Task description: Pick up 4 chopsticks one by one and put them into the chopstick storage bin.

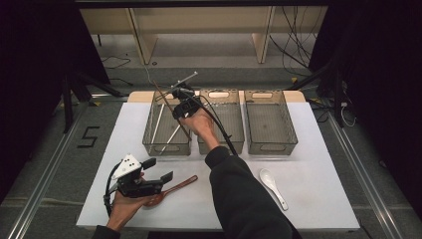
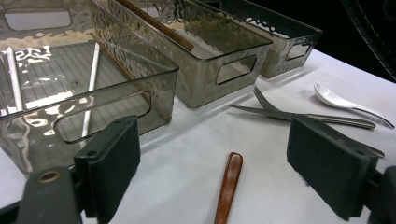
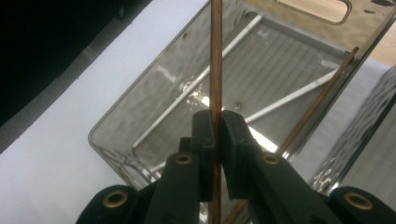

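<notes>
We see the right hand-held gripper (image 3: 215, 140) clamped on a brown chopstick (image 3: 216, 70) above the leftmost clear bin (image 1: 166, 147), where two white chopsticks (image 3: 196, 81) lie. The left hand-held gripper (image 2: 215, 172) rests on the tabletop (image 1: 308, 199), jaws apart, a wooden spoon (image 2: 229, 184) between them.

We see a white spoon (image 1: 272, 186) on the counter (image 1: 318, 164), a fork (image 2: 299, 114) near it, and two empty bins (image 1: 268, 119) beside.
</notes>
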{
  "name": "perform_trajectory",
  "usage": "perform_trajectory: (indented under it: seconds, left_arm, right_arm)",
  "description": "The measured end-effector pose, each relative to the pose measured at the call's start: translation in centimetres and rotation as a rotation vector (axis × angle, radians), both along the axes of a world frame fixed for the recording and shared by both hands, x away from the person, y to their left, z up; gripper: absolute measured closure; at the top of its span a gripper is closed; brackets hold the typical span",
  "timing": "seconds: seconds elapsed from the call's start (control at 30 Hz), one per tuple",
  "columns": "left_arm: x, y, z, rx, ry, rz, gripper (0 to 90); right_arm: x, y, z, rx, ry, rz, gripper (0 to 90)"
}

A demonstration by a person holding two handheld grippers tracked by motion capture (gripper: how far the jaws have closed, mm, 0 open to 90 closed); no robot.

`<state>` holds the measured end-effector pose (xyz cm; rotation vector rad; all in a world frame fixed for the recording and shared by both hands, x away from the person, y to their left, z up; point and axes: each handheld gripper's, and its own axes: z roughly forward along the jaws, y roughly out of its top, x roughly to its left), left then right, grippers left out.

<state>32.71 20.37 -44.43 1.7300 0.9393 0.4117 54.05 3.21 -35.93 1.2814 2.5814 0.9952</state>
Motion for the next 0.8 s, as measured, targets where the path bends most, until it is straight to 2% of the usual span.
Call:
perform_trajectory:
  seconds: [0.8]
  left_arm:
    - [0.0,-0.2,0.0,0.003,0.000,-0.010,17.1]
  right_arm:
    - [0.8,0.9,-1.4,0.029,0.002,-0.044,84.8]
